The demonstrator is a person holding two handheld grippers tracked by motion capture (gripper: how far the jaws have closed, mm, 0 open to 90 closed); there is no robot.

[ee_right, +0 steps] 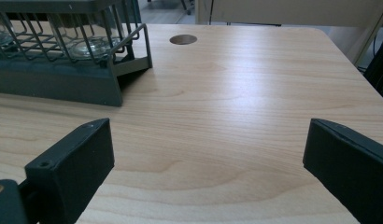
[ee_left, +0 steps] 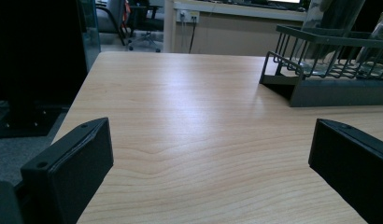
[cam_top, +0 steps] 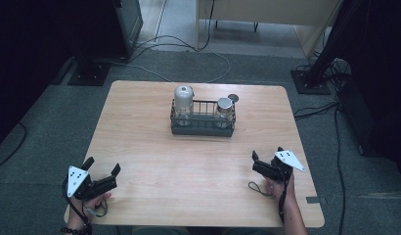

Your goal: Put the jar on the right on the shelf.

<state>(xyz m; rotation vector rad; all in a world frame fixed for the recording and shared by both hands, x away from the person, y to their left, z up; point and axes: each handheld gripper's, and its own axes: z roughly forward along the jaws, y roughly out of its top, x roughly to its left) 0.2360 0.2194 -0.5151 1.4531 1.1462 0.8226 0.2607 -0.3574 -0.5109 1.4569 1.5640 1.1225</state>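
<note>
Rack (cam_top: 202,126) sat mid-table with two jars (cam_top: 183,104) inside; we held the left gripper (cam_top: 101,169) and right gripper (cam_top: 265,157) near us, jaws wide apart, gripping nothing.

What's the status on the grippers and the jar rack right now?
Left gripper open, empty, near table edge. Right gripper open, empty. Wire rack mid-table, holding two glass jars. Nothing in the way.
</note>
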